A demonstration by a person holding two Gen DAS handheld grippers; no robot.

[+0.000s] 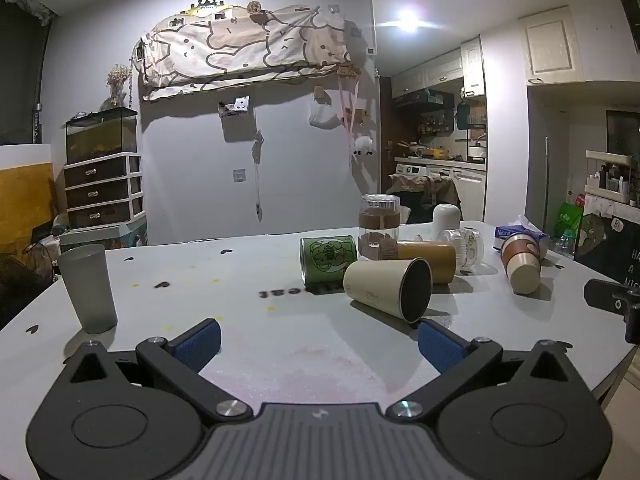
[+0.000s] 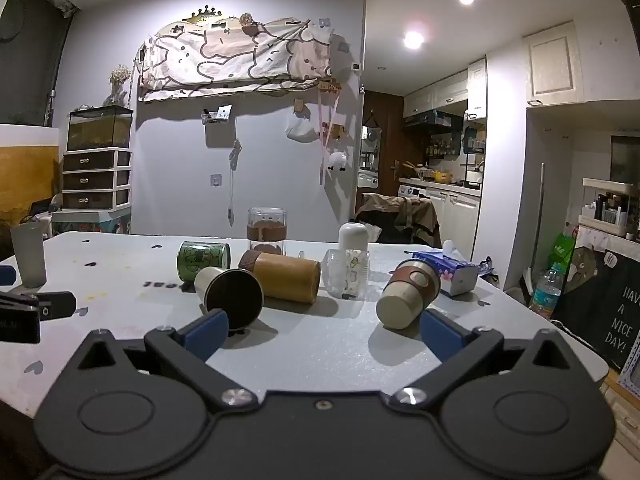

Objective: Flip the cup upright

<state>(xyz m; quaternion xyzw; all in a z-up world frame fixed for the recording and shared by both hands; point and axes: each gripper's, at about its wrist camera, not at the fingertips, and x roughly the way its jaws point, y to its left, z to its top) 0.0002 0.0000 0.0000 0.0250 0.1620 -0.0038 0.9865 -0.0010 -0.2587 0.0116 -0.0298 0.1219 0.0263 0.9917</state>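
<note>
Glare and distance blur the far cups for us; cream cup (image 1: 387,289) lies tipped on the desk (image 1: 240,280), dark inside, beside the green can (image 1: 329,258). Left gripper (image 1: 319,342) and right gripper (image 2: 324,332) both gape, holding nothing.

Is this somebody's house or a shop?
Most likely somebody's home. A kitchen nook with cabinets sits at the back, a cartoon blanket hangs on the wall, a fish tank stands on drawers, and the table holds tipped-over cups.
</note>
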